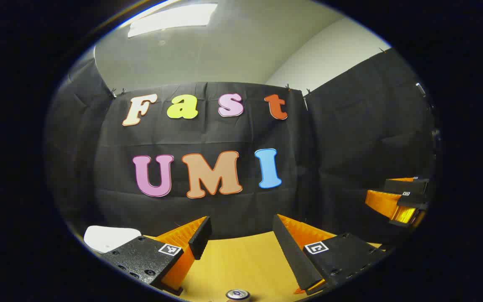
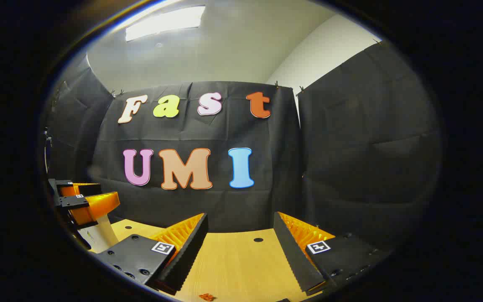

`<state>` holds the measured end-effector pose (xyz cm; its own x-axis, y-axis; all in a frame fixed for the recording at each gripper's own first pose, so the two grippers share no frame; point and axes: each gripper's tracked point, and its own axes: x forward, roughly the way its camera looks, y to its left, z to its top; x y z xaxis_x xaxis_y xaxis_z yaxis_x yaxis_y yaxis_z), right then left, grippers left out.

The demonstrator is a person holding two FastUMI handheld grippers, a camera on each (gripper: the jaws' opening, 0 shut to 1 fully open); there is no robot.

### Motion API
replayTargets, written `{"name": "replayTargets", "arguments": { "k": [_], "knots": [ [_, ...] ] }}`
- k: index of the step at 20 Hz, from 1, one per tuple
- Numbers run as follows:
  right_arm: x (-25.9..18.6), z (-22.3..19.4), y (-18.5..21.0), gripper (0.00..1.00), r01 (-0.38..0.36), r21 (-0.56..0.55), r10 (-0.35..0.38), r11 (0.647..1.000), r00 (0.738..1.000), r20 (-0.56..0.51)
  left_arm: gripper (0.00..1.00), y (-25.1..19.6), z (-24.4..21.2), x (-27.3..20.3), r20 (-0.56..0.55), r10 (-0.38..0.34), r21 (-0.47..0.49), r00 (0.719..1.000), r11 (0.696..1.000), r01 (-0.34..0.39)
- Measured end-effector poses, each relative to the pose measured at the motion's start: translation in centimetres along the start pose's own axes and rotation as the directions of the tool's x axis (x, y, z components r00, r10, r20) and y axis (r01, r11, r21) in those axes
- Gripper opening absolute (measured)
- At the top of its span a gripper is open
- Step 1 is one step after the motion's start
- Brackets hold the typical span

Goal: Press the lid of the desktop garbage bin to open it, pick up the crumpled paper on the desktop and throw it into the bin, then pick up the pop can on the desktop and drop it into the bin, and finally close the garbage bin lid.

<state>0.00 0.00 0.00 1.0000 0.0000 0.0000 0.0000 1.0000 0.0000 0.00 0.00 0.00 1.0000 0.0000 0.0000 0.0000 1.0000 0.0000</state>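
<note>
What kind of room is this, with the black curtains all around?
Probably a small indoor recording booth. Black cloth hangs as its walls, a wooden table stands in front, and a ceiling light glows above. Each hand-held gripper, left and right, is open over the table.

The pop can (image 1: 237, 295) stands upright on the wooden surface (image 1: 241, 260), its silver top with pull tab facing up, just below and between the left tool's (image 1: 241, 239) spread fingers. A white bin (image 1: 109, 237) sits beyond that tool's left finger.
</note>
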Motion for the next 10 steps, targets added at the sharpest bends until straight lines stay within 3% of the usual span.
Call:
{"name": "replayTargets", "arguments": {
  "k": [6, 8, 10],
  "knots": [
    [-0.5, 0.4, 0.1, 0.98, -0.029, 0.018, 0.029, 0.999, 0.999, -0.016, 0.89, -0.4, 2.1, 0.4, 0.061, 0.004, -0.132, 0.998, 0.991, 0.004],
    [-0.1, 1.2, 0.2, 0.98, -0.038, 0.001, 0.038, 0.999, 0.999, -0.003, 0.94, 0.5, 2.4, 0.3, 0.069, 0.028, -0.143, 0.997, 0.99, -0.018],
    [0.3, 1.6, 0.3, 0.98, -0.048, 0.003, 0.048, 0.999, 0.999, 0.003, 0.89, 1.4, 2.3, 0.3, 0.073, 0.054, -0.131, 0.996, 0.99, -0.044]
  ]
}}
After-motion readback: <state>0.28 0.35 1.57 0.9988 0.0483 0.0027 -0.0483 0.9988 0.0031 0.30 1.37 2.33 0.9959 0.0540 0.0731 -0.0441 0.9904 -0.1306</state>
